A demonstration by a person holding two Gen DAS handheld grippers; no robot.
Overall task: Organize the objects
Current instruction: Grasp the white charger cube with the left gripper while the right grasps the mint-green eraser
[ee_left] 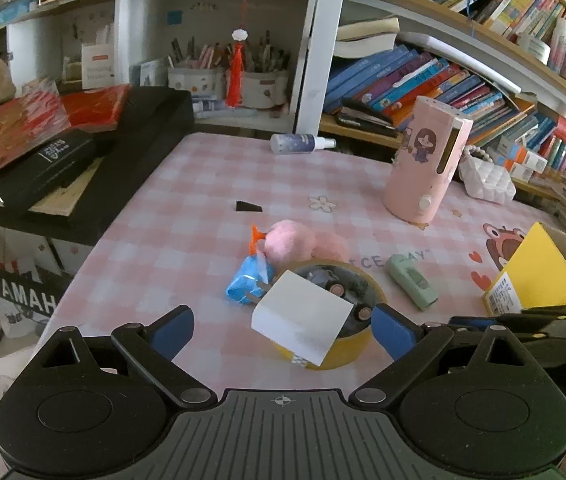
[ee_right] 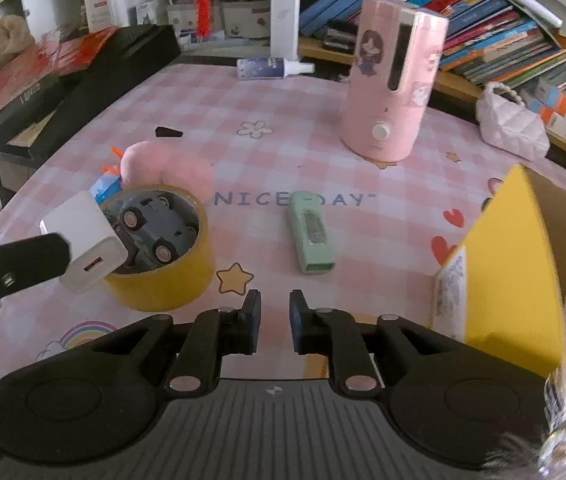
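Fingers (ee_left: pixel 283 330) on left spread wide w/ charger (ee_left: pixel 303 320) between, right fingers (ee_right: pixel 275 322) nearly closed, empty.

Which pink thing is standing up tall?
The pink humidifier with the cartoon girl stands upright on the table. The pink plush toy lies low beside the yellow tape roll.

We note the yellow box (ee_right: pixel 515 256) cut off at right edge; toy car (ee_right: pixel 155 228) half hidden inside tape roll (ee_right: pixel 171 276); book titles unreadable.
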